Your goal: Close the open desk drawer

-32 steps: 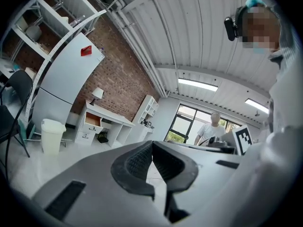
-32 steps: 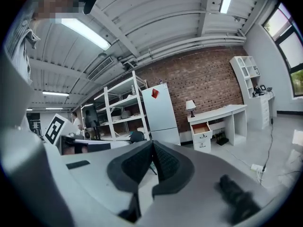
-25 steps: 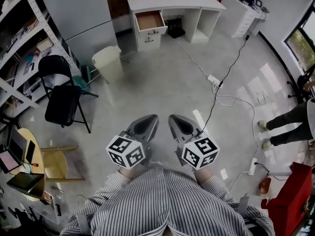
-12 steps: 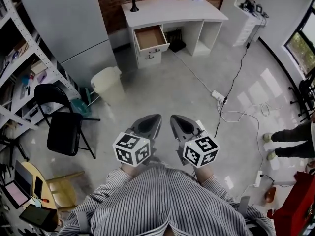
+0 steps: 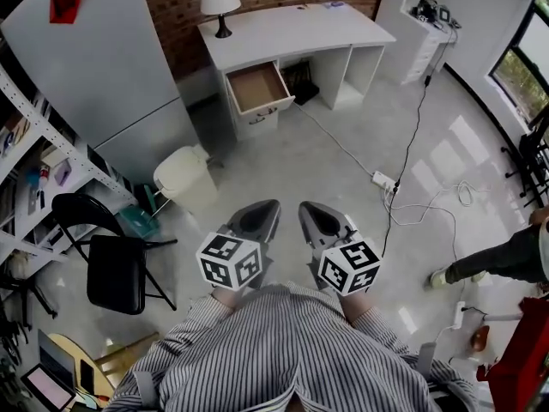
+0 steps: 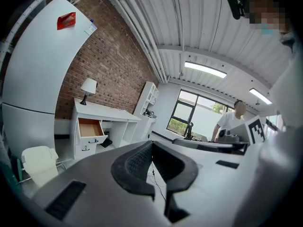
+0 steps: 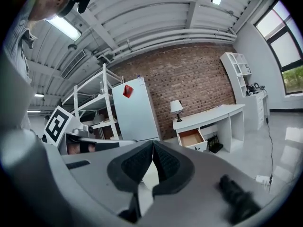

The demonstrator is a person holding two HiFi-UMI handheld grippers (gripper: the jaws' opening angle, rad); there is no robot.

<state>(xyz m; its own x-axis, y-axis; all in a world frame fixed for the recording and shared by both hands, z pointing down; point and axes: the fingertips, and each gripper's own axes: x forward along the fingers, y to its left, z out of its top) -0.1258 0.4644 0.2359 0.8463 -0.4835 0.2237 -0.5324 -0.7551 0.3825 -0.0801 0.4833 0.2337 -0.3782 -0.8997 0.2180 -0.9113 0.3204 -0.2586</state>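
Observation:
A white desk (image 5: pixel 292 28) stands against the brick wall at the far end of the room. Its top left drawer (image 5: pixel 258 88) is pulled out and shows an empty brown bottom; the same drawer (image 6: pixel 90 127) (image 7: pixel 191 137) appears small in both gripper views. My left gripper (image 5: pixel 256 217) and right gripper (image 5: pixel 314 216) are held side by side close to my chest, several steps from the desk. Both are shut with nothing between the jaws, which meet at the tips in each gripper view.
A cream waste bin (image 5: pixel 186 178) and a black folding chair (image 5: pixel 116 269) stand left of my path. A grey fridge (image 5: pixel 94 75) is beside the desk. A black cable and power strip (image 5: pixel 383 182) cross the floor at right. A person's leg (image 5: pixel 489 260) shows at far right.
The view has advanced toward the desk: the desk and open drawer sit lower and larger in the head view. Both grippers keep their pose in front of my chest.

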